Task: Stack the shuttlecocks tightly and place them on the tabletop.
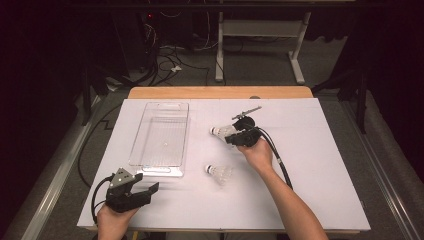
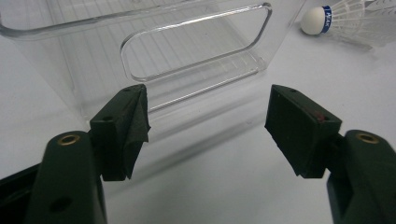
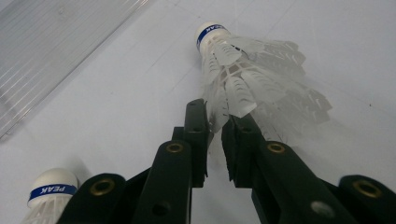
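Observation:
A white plastic shuttlecock [image 1: 220,131] [image 3: 243,74] with a blue-banded cork lies on its side on the white table cover, just right of the clear bin. My right gripper [image 1: 231,138] [image 3: 217,119] is at its skirt. The jaws stand a narrow gap apart with the skirt's edge between them, and the pads do not press on it. A second shuttlecock [image 1: 217,172] [image 3: 49,193] [image 2: 336,18] lies nearer the person. My left gripper [image 1: 147,182] [image 2: 208,112] rests at the front left, open and holding nothing, pointing at the bin's near end.
The clear plastic bin [image 1: 150,107] [image 2: 196,46] [image 3: 46,46] with a cut-out handle stands left of centre with nothing in it. The white cover [image 1: 325,165] reaches the table's edges. Cables and a desk frame are on the floor behind.

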